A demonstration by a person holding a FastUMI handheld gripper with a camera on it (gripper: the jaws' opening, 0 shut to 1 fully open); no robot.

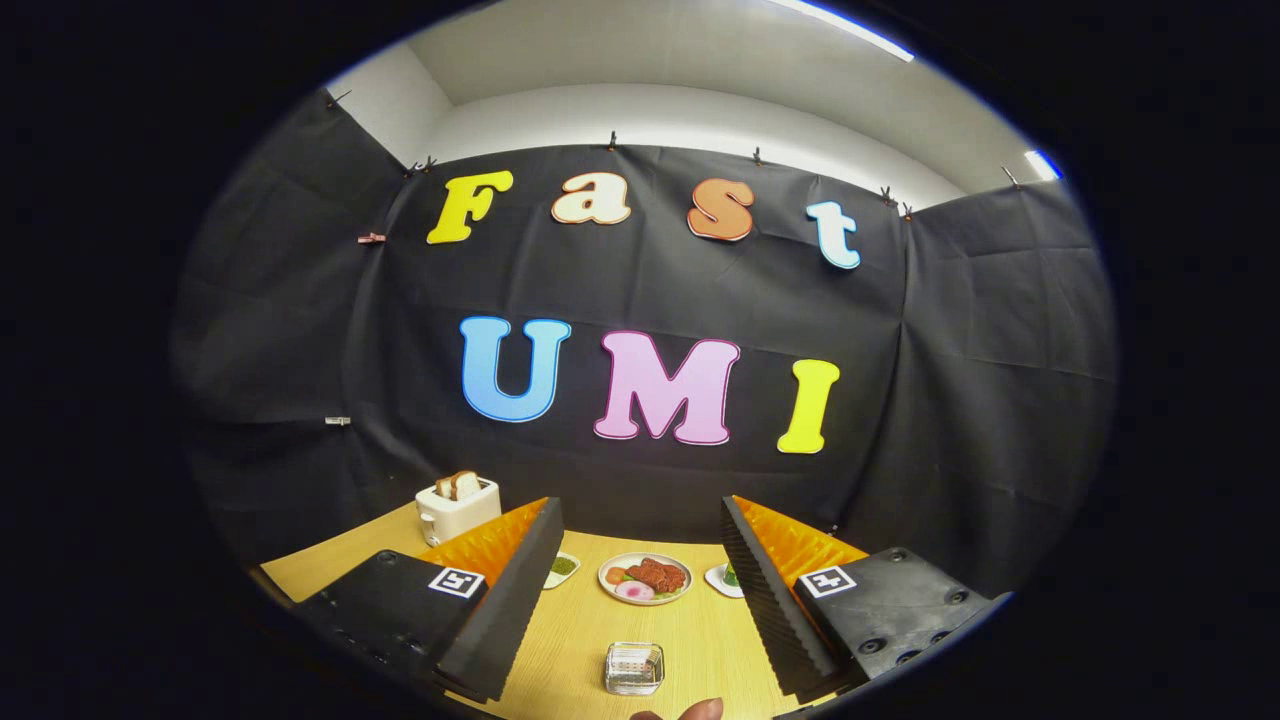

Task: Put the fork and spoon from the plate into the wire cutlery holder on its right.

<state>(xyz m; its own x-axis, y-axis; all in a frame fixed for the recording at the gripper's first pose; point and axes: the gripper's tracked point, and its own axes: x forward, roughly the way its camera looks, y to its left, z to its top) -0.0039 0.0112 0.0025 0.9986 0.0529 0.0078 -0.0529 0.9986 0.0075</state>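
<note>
The tool [640,590] is held wide open above a wooden table [590,640], with nothing gripped between its two fingers [510,600]. Beyond the fingertips, near the far edge of the table, a round plate [645,578] is seen carrying what looks like pieces of meat and other food; a fork or spoon cannot be made out on it at this small size. Two small dishes are partly hidden, one behind each finger: a small dish [563,567] holding something green just beside the plate on one side, and another small white dish [722,579] on the other. Between the fingers and nearer than the plate, a small clear container [634,668] stands on the table. At the far left of the table, a white toaster [457,508] with bread slices in its slots is set before the black cloth wall. A fingertip [700,710] is visible at the near edge.
</note>
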